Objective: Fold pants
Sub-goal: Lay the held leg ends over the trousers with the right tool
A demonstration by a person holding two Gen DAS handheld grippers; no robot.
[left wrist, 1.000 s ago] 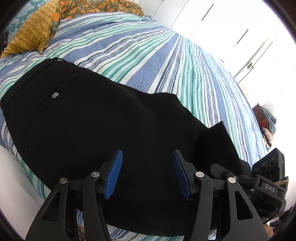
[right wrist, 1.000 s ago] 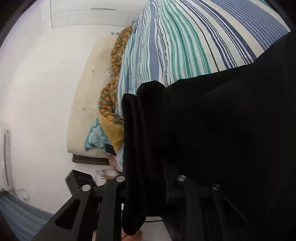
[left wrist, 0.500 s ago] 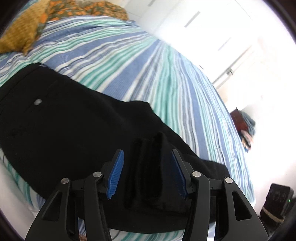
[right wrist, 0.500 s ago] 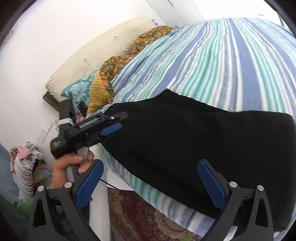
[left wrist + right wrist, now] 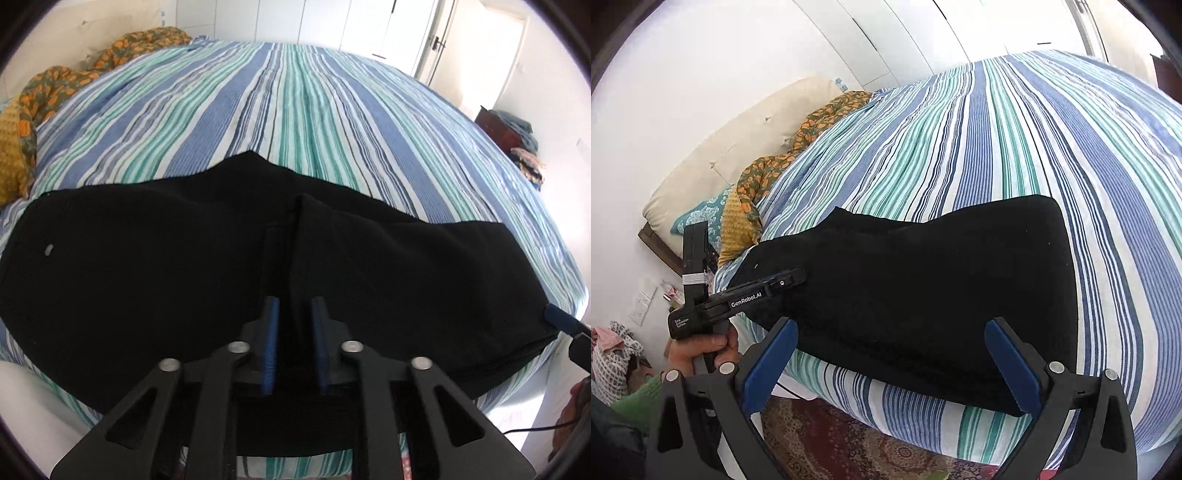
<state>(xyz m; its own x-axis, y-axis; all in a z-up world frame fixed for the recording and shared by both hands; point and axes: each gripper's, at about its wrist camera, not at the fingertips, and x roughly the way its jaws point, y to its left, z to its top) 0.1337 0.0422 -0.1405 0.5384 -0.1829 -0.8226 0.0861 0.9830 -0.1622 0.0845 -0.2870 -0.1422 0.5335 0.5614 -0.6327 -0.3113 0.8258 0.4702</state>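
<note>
Black pants (image 5: pixel 147 277) lie folded across the near edge of the striped bed (image 5: pixel 295 110). My left gripper (image 5: pixel 295 301) is closing tight on a raised fold (image 5: pixel 295 258) of the cloth near the pants' middle, and its blue pads press on it. In the right wrist view the pants (image 5: pixel 923 288) form a dark slab along the bed edge, with the left gripper (image 5: pixel 790 277) in a hand (image 5: pixel 701 347) at their left end. My right gripper (image 5: pixel 891 326) hovers open above the near edge, with nothing between its pads.
Orange and yellow patterned pillows (image 5: pixel 22 147) and a cream headboard (image 5: pixel 738 147) are at the bed's left end. A patterned rug (image 5: pixel 831 454) covers the floor below the bed edge. Clothes are heaped at left (image 5: pixel 613 347) and on a dark cabinet (image 5: pixel 509 129).
The left gripper moved over a raised fold and shut on it. The right gripper let go of the bunched pants, opened wide and pulled back and up.
</note>
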